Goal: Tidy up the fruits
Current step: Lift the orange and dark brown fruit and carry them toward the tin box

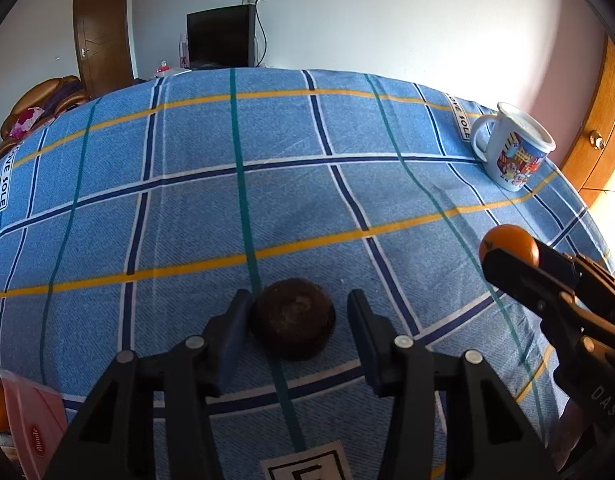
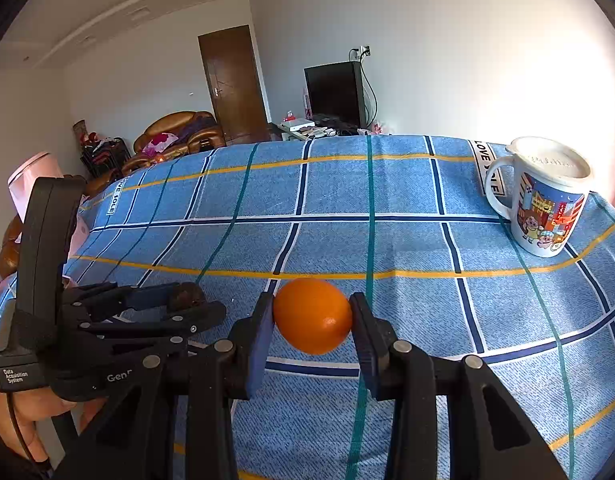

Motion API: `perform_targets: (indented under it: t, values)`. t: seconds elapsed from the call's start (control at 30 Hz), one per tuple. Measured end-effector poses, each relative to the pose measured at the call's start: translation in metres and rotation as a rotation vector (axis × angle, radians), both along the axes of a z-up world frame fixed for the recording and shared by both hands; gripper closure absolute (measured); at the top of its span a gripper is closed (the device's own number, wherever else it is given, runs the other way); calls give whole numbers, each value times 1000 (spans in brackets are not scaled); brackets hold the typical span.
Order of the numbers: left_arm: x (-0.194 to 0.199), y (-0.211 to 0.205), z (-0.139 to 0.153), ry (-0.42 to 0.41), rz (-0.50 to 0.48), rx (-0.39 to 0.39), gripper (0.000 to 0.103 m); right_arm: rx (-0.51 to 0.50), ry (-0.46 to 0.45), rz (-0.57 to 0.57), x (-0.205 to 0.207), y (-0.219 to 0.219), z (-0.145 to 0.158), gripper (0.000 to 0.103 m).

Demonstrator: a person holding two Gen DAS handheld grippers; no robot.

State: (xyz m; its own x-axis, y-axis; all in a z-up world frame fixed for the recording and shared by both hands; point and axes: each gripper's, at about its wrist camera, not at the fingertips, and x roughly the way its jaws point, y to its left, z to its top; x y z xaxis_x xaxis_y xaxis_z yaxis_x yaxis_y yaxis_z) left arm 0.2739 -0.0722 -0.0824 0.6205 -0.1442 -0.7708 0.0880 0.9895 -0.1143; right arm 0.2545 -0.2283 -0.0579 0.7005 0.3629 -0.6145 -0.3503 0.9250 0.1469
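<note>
A mug (image 2: 545, 204) is standing far right on the blue plaid cloth (image 1: 267, 208), well apart from both grippers; a pink packet (image 1: 31, 420) is lying at the near left edge. Nothing is standing between the grippers. A dark brown fruit (image 1: 292, 319) is sitting on the cloth between the left gripper (image 1: 297, 332) fingers, touching the left one (the right one is standing clear), jaws spread wide. The right gripper (image 2: 312, 320) is clamping an orange (image 2: 313, 315), both pads pressing its sides.

Only a mug (image 2: 547, 200) interrupts the open tablecloth (image 2: 347, 240).
</note>
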Motion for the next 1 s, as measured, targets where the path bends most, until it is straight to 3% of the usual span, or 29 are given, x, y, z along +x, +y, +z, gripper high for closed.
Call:
perform_targets:
  t: [0.07,0.33,1.0]
  values:
    - [-4,-1,1,-3,-19,-9,62,2,-5,4,0,0,1,63]
    - [-34,1,10,-60,-37,-43,62,0,-62,0,-10,2,7,63]
    - [-123,5,41,-333,8,35,62,23,-265,54,-65,15,25,63]
